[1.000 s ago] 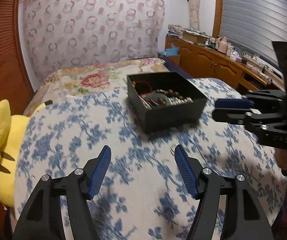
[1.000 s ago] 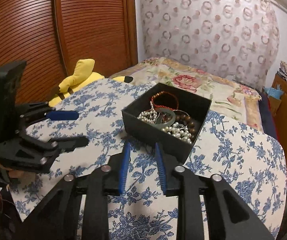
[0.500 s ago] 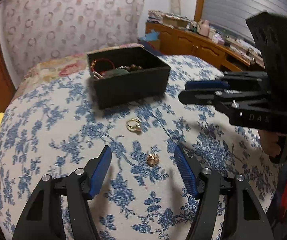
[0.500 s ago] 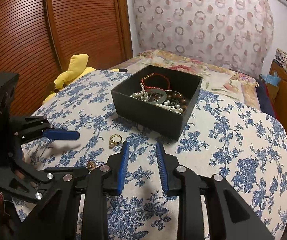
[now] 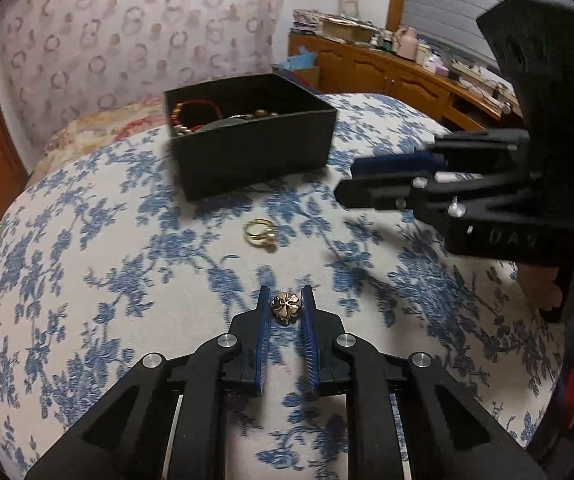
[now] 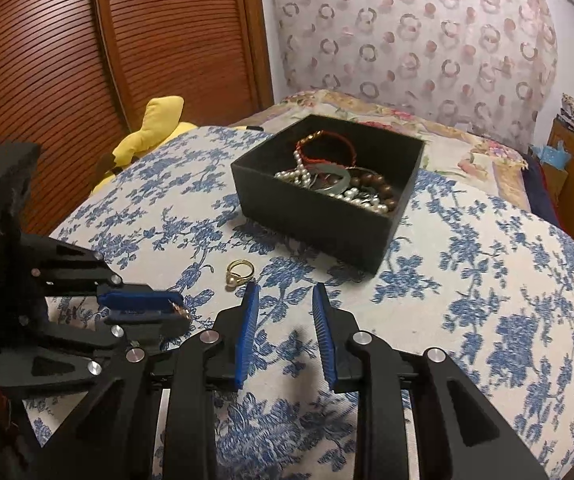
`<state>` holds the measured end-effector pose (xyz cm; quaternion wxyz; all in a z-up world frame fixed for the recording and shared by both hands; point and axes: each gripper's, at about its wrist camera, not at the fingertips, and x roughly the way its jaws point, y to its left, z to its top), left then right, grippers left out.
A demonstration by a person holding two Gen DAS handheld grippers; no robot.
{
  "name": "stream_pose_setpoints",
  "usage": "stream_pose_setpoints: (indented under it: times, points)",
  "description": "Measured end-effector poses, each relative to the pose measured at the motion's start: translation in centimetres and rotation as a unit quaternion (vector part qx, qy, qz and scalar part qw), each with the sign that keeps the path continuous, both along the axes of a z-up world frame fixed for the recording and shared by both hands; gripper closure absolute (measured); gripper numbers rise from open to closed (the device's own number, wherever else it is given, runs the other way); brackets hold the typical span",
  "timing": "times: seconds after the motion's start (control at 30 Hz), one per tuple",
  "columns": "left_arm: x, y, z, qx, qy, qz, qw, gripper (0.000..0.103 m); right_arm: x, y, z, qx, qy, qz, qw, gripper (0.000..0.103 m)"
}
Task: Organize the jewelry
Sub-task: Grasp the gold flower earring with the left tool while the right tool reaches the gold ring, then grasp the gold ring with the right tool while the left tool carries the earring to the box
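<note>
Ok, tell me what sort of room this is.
Most likely a bedroom: a floral bedspread covers what looks like a bed, a yellow plush toy lies beside it, and a cluttered wooden dresser lines the wall.

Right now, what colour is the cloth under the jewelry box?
White with a blue floral print, the cloth shows best in the right wrist view.

blue floral cloth [image 5: 87, 280] covers table | yellow plush toy [image 6: 155, 124] at its far left edge | brown slatted doors [image 6: 87, 60] behind | ring-patterned curtain [image 6: 427, 32] on back wall | cluttered wooden cabinet [image 5: 387, 68] at right
</note>
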<state>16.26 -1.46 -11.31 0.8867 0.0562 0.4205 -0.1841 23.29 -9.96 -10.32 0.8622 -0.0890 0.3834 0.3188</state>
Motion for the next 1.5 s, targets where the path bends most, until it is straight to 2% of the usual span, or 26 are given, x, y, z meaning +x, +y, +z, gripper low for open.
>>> stream_pose_setpoints:
  times: [0.2,0.27,0.3,0.67,0.7,0.8,0.83,0.97,1.1,1.3,1.5]
  points:
    - [0.1,2.2,0.6,-0.004,-0.013,0.032,0.9994,0.089,0.6,2.1,-0.5,0.002,0.009,0.016,1.000,0.073]
    - [0.1,2.8,0.8,-0.004,-0.016,0.040,0.9991,0.089,0.7,2.9,-0.6,-0.002,0.010,0.020,1.000,0.063]
    - [0.0,3.1,0.9,-0.004,-0.017,0.043,0.9989,0.089,0.8,3.3,-0.8,-0.005,0.011,0.023,1.000,0.061]
    - [-0.2,4.8,1.1,0.001,-0.023,0.064,0.9977,0.089,1.4,6.2,-2.0,-0.043,0.017,0.045,0.998,0.061]
    - [-0.2,4.9,1.1,0.001,-0.023,0.064,0.9977,0.089,1.2,6.6,-2.1,-0.055,0.015,0.049,0.997,0.061]
    - [-0.2,5.2,1.1,0.000,-0.023,0.067,0.9975,0.089,0.6,7.3,-2.1,-0.072,0.001,0.064,0.995,0.081]
    - [-0.3,5.2,1.1,0.000,-0.023,0.068,0.9974,0.089,0.4,7.5,-2.1,-0.075,-0.001,0.066,0.995,0.082]
    - [-0.3,5.4,1.2,-0.002,-0.025,0.069,0.9973,0.089,-0.2,7.6,-2.0,-0.090,-0.013,0.073,0.993,0.084]
    - [-0.3,5.4,1.7,-0.004,-0.030,0.068,0.9972,0.089,-0.6,6.7,-1.5,-0.080,-0.016,0.070,0.994,0.084]
    - [0.2,5.1,3.1,-0.011,-0.045,0.068,0.9966,0.089,-1.1,4.3,1.1,-0.053,-0.039,0.058,0.996,0.084]
    - [1.6,4.4,5.3,-0.025,-0.067,0.064,0.9953,0.089,0.4,1.4,4.1,-0.027,-0.065,0.029,0.997,0.083]
